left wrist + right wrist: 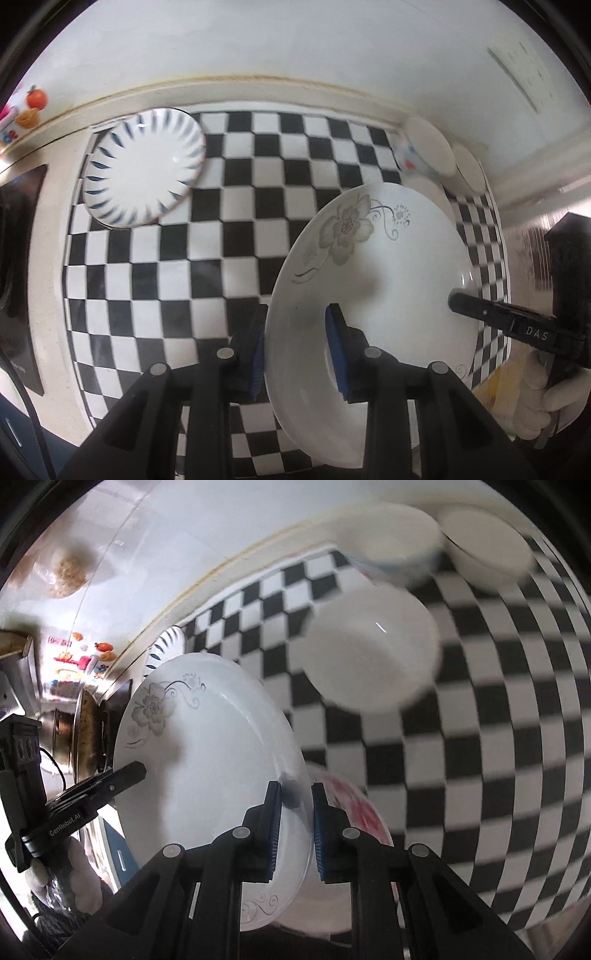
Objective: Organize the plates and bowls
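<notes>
plates and bowls lie unsorted on the table point(155, 291): we hold the floral plate point(373, 273) aloft, left hand-held gripper point(295, 354) and right hand-held gripper point(295, 834) clamping its rim, the striped plate point(144, 166) near the far-left corner, bowls point(373, 657) far right.

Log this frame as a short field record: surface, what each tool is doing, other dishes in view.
surface: black-and-white checkered mat
held item: floral plate, tilted, lifted off the mat
left tool: straddles the plate's near rim
right tool: straddles the opposite rim
other plates: blue-striped plate at far left; red-patterned plate beneath
bowls: white bowl, two more bowls behind it
</notes>
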